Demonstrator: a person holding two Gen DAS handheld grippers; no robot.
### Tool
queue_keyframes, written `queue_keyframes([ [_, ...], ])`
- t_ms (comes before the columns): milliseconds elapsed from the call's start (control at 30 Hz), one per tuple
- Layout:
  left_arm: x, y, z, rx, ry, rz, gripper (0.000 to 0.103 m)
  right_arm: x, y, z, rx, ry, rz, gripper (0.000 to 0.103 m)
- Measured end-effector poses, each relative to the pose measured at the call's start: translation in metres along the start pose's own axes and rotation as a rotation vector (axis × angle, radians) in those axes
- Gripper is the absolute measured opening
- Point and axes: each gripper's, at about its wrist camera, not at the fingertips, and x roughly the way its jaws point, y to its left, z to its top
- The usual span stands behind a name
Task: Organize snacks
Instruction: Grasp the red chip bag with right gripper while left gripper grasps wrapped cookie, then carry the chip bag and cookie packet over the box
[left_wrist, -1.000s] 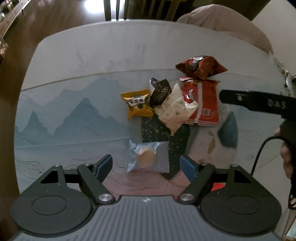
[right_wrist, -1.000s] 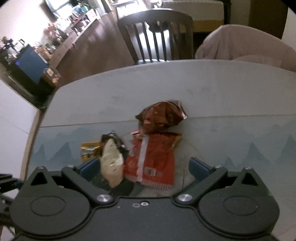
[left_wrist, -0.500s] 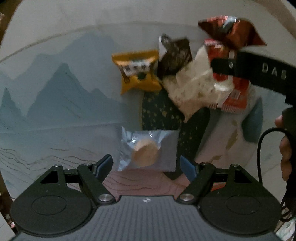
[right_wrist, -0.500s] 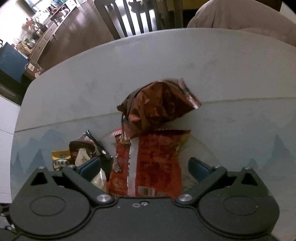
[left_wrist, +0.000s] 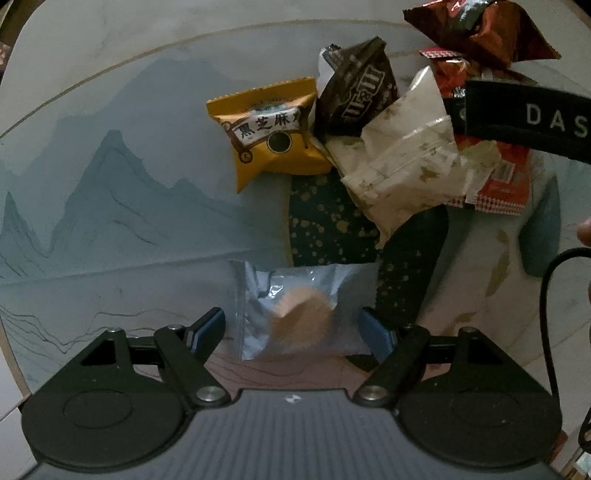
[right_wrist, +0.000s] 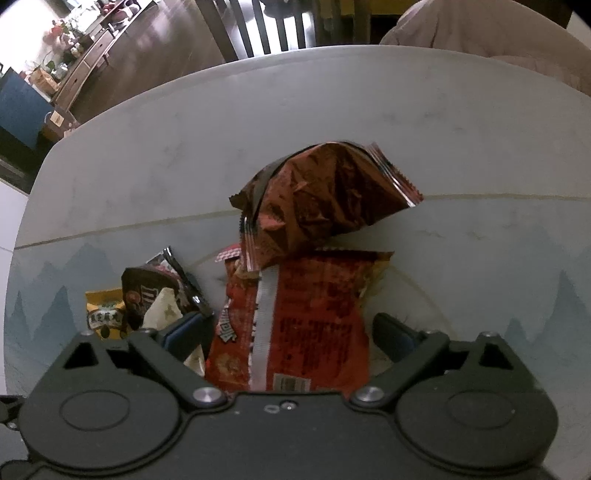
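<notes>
Closing on the red snack bag between its pads, the right claw may snag the cream packet beside that bag (left claw gapes around a clear-wrapped pastry).

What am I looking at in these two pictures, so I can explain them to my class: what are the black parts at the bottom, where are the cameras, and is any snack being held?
There is no robot here. A person holds a two-finger gripper in each hand, and each carries a camera looking forward along its fingers. The black parts are the grippers themselves.

The left-hand camera shows the left gripper open over a clear packet with a round biscuit; the packet lies between the blue fingertips, not yet squeezed. Beyond lie a yellow packet, a dark chocolate bag and a white pouch on the printed table mat.

The right-hand camera shows the right gripper over a flat red bag, its jaws closing but apparently not yet gripping. A crumpled dark red bag lies behind.

Nothing is lifted yet.
</notes>
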Motion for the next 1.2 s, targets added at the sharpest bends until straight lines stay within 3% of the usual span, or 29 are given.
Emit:
queue_keyframes([
  [100, -0.001, -0.003, -0.004, 0.004, -0.021, 0.007, 0.078, 0.000, 0.002, -0.002, -0.015, -0.005, -0.014, 0.095],
  [233, -0.004, -0.008, -0.011, 0.016, -0.054, 0.013, 0.062, -0.001, 0.007, -0.004, -0.050, -0.008, -0.041, 0.091],
  [433, -0.004, -0.008, -0.018, -0.008, -0.093, 0.000, 0.051, -0.005, 0.010, -0.009, -0.073, -0.022, -0.068, 0.078],
  [800, -0.011, 0.014, -0.031, -0.083, -0.135, -0.057, 0.047, -0.022, -0.011, -0.028, -0.038, -0.042, -0.060, 0.073],
  [1200, -0.053, 0.059, -0.052, -0.168, -0.242, -0.139, 0.045, -0.080, -0.044, -0.065, 0.008, -0.092, -0.017, 0.074],
])
